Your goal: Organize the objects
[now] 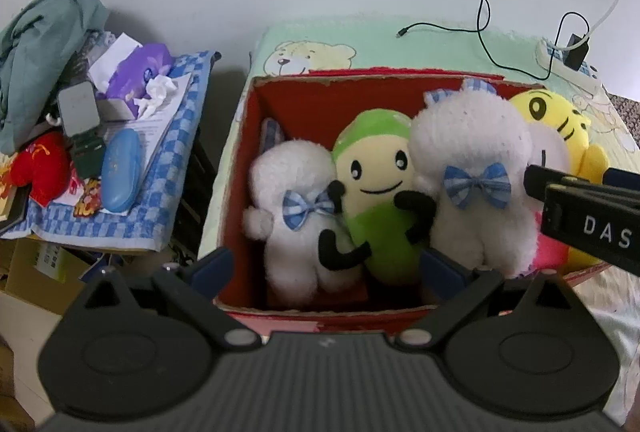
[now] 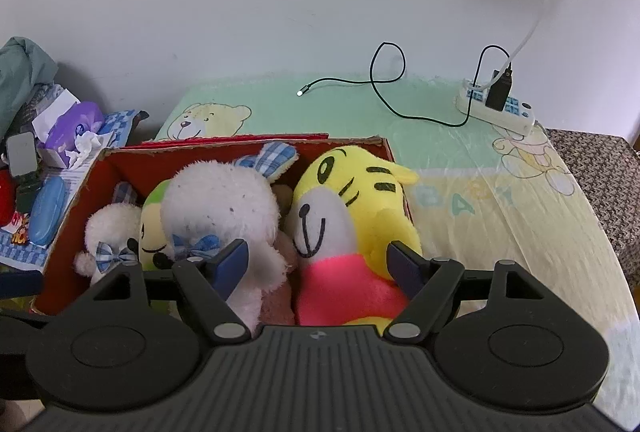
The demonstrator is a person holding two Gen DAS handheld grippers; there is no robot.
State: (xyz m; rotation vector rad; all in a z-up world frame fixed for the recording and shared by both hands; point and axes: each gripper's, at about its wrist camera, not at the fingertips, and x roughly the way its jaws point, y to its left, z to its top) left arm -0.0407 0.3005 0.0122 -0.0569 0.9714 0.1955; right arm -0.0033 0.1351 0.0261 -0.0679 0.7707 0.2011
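Observation:
A red cardboard box (image 1: 304, 103) (image 2: 132, 159) stands on the bed with several plush toys upright inside. From the left they are a small white plush (image 1: 292, 207) (image 2: 108, 232) with a blue bow, a green bean plush (image 1: 376, 175) (image 2: 154, 220), a large white plush (image 1: 472, 151) (image 2: 224, 199) and a yellow tiger (image 1: 552, 115) (image 2: 360, 191) in a pink shirt. My left gripper (image 1: 326, 268) is open over the box's near edge, straddling the small white and green toys. My right gripper (image 2: 318, 264) (image 1: 580, 207) stands wide open around the tiger, its pads apart from it.
Left of the bed is a cluttered side table with a blue checked cloth (image 1: 176, 159), a blue case (image 1: 120, 171), a purple tissue pack (image 2: 74, 123) and a green garment (image 1: 44, 43). A power strip (image 2: 496, 107) and black cable (image 2: 384, 83) lie on the bear-print mat (image 2: 480, 216).

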